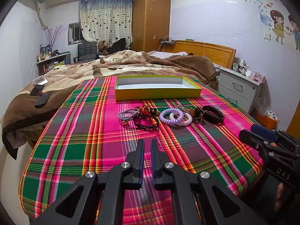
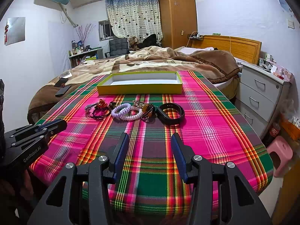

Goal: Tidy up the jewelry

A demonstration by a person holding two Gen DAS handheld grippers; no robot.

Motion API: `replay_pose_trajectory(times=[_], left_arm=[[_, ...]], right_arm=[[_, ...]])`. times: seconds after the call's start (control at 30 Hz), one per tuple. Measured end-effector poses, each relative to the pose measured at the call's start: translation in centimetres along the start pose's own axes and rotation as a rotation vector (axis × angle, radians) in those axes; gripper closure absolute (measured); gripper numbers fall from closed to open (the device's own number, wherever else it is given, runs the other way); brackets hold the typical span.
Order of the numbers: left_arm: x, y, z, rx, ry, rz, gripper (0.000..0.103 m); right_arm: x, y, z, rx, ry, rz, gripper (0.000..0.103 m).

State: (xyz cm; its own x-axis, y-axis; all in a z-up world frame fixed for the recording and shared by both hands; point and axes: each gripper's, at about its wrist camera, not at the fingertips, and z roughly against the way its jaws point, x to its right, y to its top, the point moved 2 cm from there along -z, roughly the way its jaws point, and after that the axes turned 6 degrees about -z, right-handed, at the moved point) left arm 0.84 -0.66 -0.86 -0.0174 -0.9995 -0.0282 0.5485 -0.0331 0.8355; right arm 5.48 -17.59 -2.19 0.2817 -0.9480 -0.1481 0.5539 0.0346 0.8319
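A row of jewelry lies on the plaid cloth: grey bands (image 1: 127, 114), black cords (image 1: 146, 122), red and dark ornaments (image 1: 148, 109), purple and white coil bands (image 1: 175, 116) (image 2: 127, 111), a beaded bracelet (image 1: 196, 113) (image 2: 147, 111) and a black wristband (image 1: 213, 114) (image 2: 170, 113). An empty yellow box (image 1: 157, 87) (image 2: 140, 83) sits behind them. My left gripper (image 1: 147, 143) is nearly shut and empty, short of the row. My right gripper (image 2: 150, 140) is open and empty, short of the row.
The table with the plaid cloth (image 2: 206, 131) stands against a bed with a brown blanket (image 1: 112, 65). Two phones (image 1: 40, 94) lie on the blanket at left. White drawers (image 2: 262, 97) and a pink stool (image 2: 281, 153) stand at right.
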Motion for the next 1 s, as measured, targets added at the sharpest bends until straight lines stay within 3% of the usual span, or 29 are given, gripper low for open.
replay_pose_trajectory(times=[0.77,0.9,1.0], left_arm=[[0.1,0.5,-0.6,-0.016,-0.021,-0.003,0.097],[-0.6,0.9,-1.3,-0.027,-0.029,0.005,0.088],[-1.2,1.5,-2.2,-0.043,-0.035,0.019,0.087]], right_arm=[[-0.1,0.0,0.0,-0.003,-0.001,0.001,0.055],[0.2,0.3,-0.6,-0.013,-0.001,0.0,0.055],[0.6,0.9,-1.2,-0.023,-0.007,-0.002,0.055]])
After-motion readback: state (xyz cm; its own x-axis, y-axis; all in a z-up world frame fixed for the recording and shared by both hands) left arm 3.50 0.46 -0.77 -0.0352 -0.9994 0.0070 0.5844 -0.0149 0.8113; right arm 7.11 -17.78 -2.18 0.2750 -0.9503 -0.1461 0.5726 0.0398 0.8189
